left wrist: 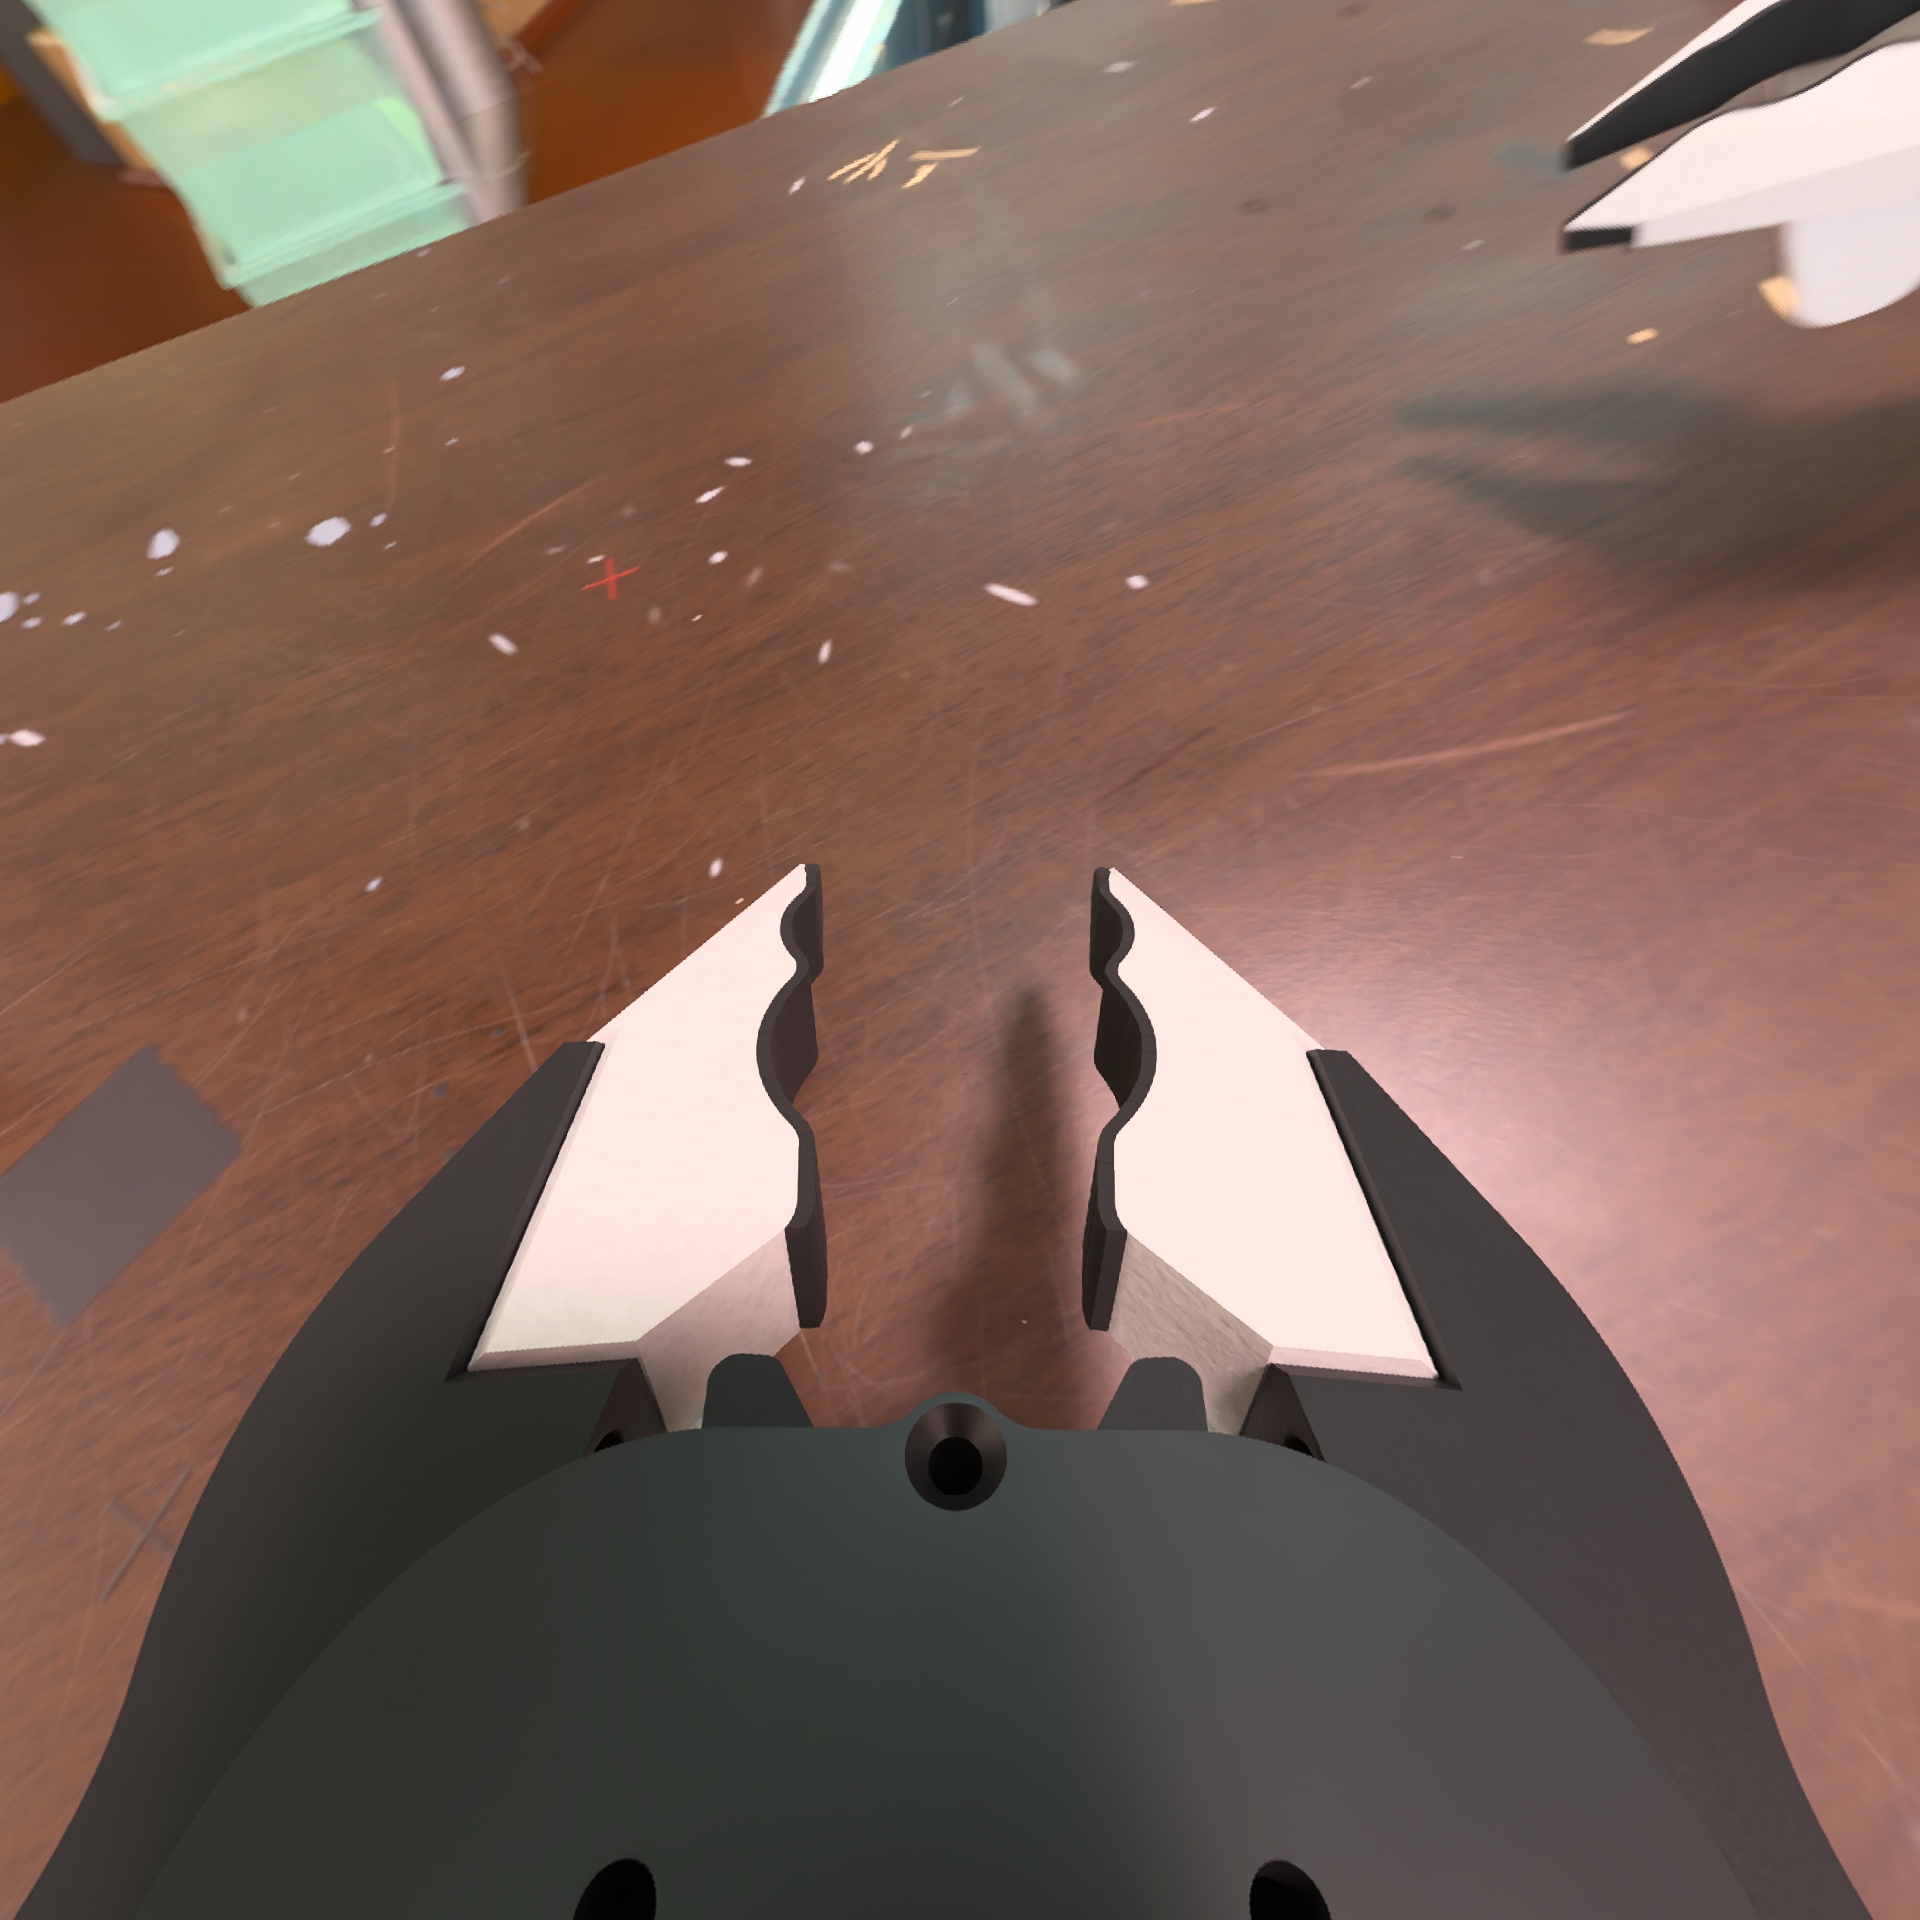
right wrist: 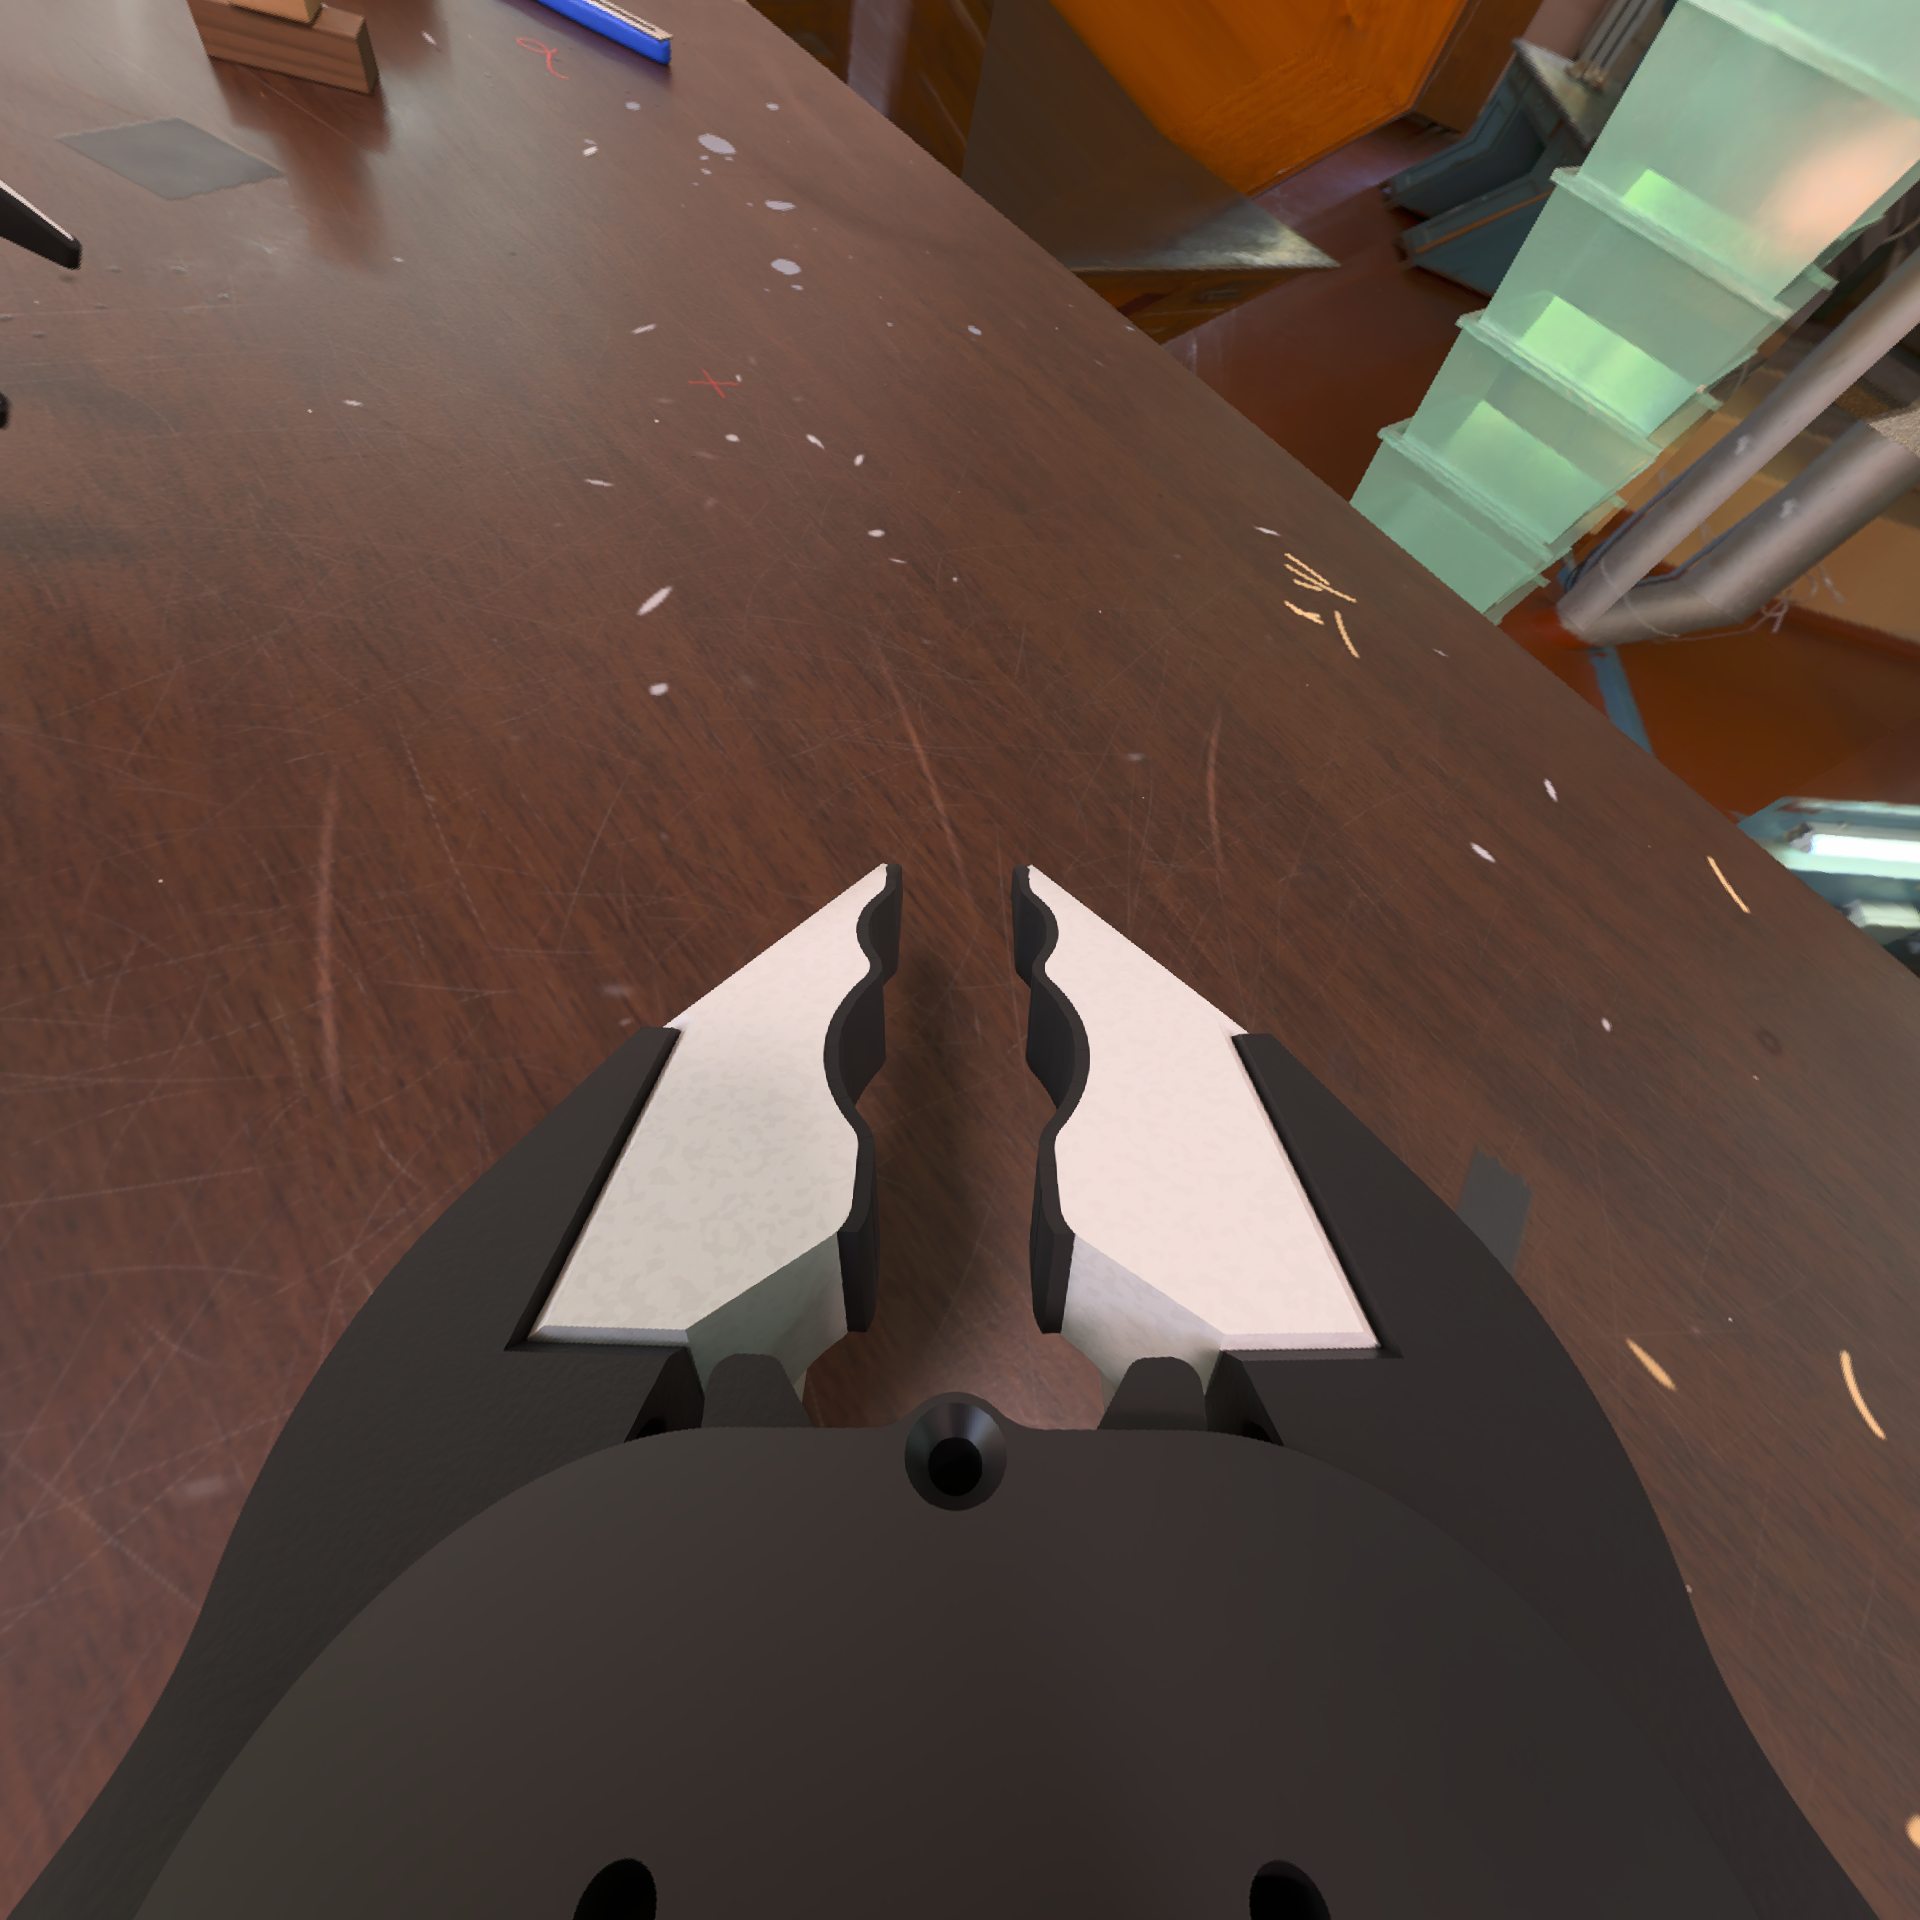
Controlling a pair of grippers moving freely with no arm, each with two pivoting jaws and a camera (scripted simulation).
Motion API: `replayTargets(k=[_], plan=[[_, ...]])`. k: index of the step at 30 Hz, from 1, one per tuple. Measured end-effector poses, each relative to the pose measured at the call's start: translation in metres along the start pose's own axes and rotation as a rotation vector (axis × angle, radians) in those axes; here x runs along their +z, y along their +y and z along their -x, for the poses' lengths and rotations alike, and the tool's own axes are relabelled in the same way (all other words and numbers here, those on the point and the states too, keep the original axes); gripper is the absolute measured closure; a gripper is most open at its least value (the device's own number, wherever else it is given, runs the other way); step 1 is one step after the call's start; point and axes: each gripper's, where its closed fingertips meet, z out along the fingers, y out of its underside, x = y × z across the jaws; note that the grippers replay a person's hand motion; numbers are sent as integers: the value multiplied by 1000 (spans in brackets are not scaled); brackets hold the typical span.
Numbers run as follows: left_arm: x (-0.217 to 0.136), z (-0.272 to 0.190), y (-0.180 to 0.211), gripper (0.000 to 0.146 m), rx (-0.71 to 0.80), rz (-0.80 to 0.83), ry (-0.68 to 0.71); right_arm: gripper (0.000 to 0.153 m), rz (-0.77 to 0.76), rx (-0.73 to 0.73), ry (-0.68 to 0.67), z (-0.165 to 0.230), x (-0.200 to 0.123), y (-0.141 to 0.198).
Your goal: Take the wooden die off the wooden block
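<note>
The wooden block (right wrist: 296,50) lies on the brown table at the far top left of the right wrist view. A paler wooden piece, the die (right wrist: 281,8), sits on top of it and is cut off by the frame edge. Neither shows in the left wrist view. My right gripper (right wrist: 956,883) is open by a narrow gap, empty, and far from the block. My left gripper (left wrist: 956,883) is wide open and empty over bare table. The right gripper (left wrist: 1569,197) also shows at the top right of the left wrist view. A dark fingertip (right wrist: 47,237) of the left gripper shows at the left edge of the right wrist view.
A blue bar (right wrist: 613,26) lies beyond the block. A dark grey patch (right wrist: 171,156) marks the table near the block and also shows in the left wrist view (left wrist: 104,1184). The table edge (right wrist: 1351,520) runs diagonally on the right, with green steps (right wrist: 1579,364) and pipes past it.
</note>
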Motion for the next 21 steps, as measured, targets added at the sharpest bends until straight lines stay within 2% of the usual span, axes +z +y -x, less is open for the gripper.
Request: replayTargets(k=[3,6,9,12,15,17,21], plan=[[-15,-8,-11,94,14,-40,116,131,0,-14,-3,0,-1,-2],[-47,13,-19,91,120,-17,125,131,-16,-31,-7,-1,-3,-6],[-83,69,-23,91,148,39,65,131,-14,-15,-15,-2,-4,-5],[-103,148,-19,87,125,191,-31,131,-10,10,-25,-3,-3,-4],[-100,215,-9,83,183,360,-94,131,-5,15,-45,-1,1,-4],[-86,249,1,82,194,466,-78,130,3,5,-62,3,4,-3],[-44,292,20,73,79,601,22,130,31,-22,-100,13,12,0]])
